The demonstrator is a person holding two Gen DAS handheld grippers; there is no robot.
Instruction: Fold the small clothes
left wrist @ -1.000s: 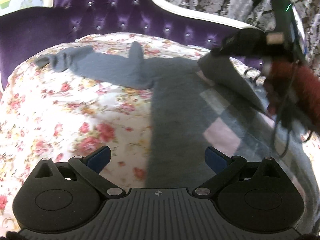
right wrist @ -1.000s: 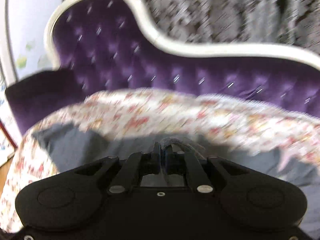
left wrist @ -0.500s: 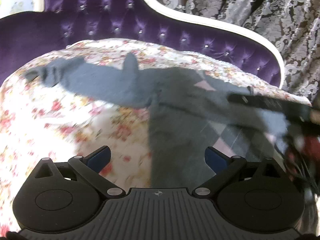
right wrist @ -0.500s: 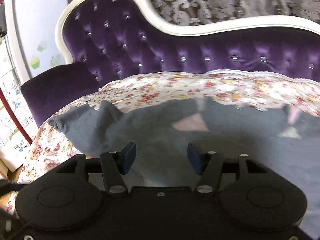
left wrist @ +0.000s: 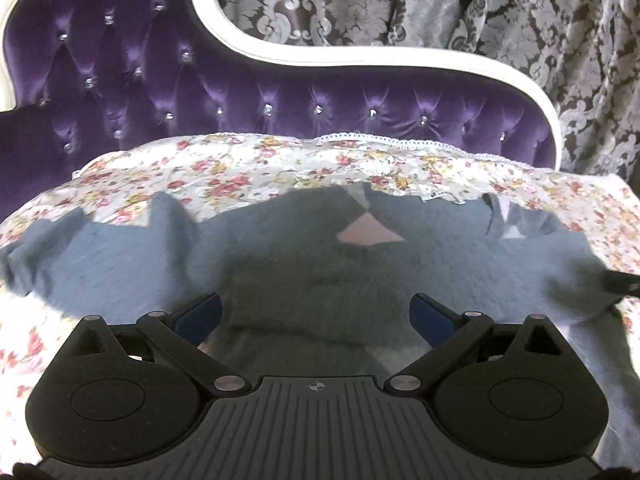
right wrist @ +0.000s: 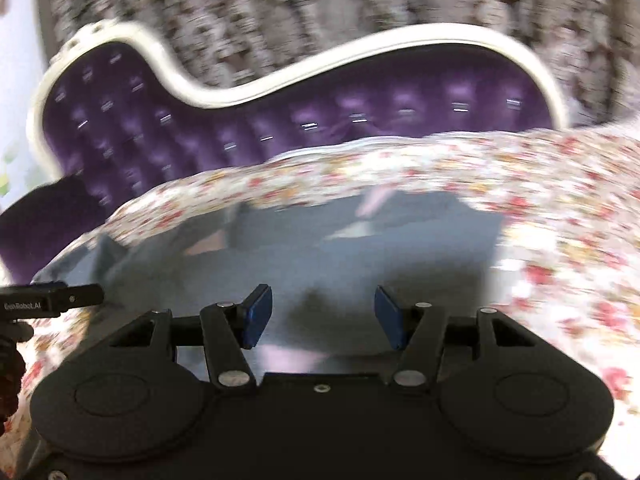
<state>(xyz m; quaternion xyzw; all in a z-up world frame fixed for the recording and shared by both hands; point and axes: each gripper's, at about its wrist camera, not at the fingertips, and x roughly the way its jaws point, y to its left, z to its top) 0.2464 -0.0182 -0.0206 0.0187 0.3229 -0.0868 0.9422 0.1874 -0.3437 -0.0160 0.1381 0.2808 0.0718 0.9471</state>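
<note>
Behind everything, a patterned grey curtain (left wrist: 460,8) hangs past a purple tufted sofa back (left wrist: 280,92) with a white curved frame. Over the seat lies a floral sheet (left wrist: 280,160), white with small red and yellow flowers, and on that sheet the grey sweater (left wrist: 320,264) is spread wide, taking up most of its middle. It is a fuzzy, soft-looking knit in blue-grey, with a pale pink diamond patch (left wrist: 370,234) near the neckline; one sleeve (left wrist: 80,256) stretches out to the left with a rumpled, peaked edge, and the other side runs off to the right, where the fabric bunches unevenly. A darker shadow covers its centre. The left gripper (left wrist: 316,316) hovers above the sweater's lower middle with its blue-padded fingers (left wrist: 198,316) spread apart and grasping nothing. The right gripper (right wrist: 323,318), in a motion-blurred view, is likewise released over the grey cloth, its pads (right wrist: 256,316) apart with nothing between them.
</note>
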